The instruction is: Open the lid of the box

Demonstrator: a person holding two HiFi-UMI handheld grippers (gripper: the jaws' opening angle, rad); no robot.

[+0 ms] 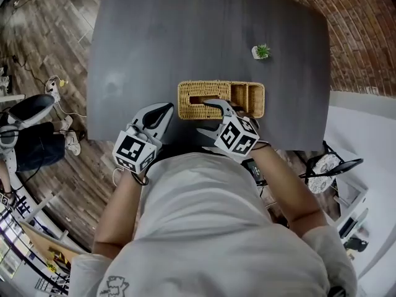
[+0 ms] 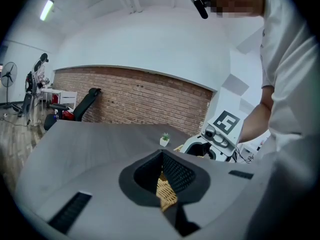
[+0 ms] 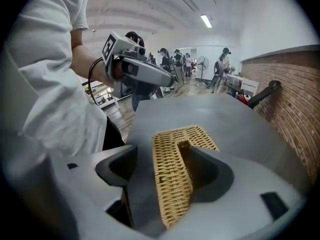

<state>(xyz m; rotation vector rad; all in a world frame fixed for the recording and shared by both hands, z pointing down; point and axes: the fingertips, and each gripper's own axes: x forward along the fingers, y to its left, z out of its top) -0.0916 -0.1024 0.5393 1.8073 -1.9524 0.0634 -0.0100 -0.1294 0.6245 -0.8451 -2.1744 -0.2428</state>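
Okay, looking down at a box (image 1: pixel 247 98) near the front edge of the table (image 1: pixel 185 36), with the lid (image 1: pixel 198 90) over its left part and the right compartments uncovered. Got the right gripper (image 1: pixel 204 116) spread wide with the box's near edge between the jaws, not squeezing it. Got the left gripper (image 1: pixel 166 110) just left of the box, pinched closed on nothing. Also spotted a plant (image 1: pixel 262 52) further back.

I see a pale grey shirt (image 1: pixel 204 228) with short sleeves and black wrist bands (image 1: pixel 263 145). My left gripper (image 1: pixel 166 109) and right gripper (image 1: pixel 203 116) are white, with black jaws and black-and-white square markers (image 1: pixel 238 136).
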